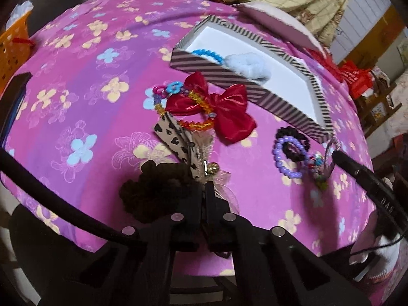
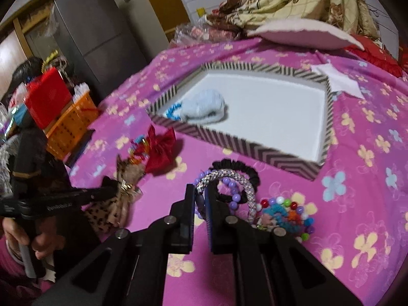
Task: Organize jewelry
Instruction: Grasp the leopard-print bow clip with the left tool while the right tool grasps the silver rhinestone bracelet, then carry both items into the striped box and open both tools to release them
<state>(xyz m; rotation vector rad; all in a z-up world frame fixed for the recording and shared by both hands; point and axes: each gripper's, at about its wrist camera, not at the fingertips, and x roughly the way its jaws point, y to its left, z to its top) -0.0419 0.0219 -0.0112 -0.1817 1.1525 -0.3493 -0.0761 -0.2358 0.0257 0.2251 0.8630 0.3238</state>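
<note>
Already the right tongs (image 2: 201,193) pinch the soft, light woven bracelet (image 2: 224,178) at its nine-o'clock rim while the left tongs (image 1: 204,186) clamp the floppy leopard-print bow (image 1: 178,140)

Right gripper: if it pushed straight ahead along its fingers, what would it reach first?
Probably the black scrunchie just beyond the braided bracelet it grips, then the striped box; depth is unclear.

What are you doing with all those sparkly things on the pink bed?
Tidying jewelry into the striped box. A blue bead bracelet and fluffy blue scrunchie are already inside. The left gripper is shut on the leopard bow clip; the right gripper pinches a braided bracelet.
</note>
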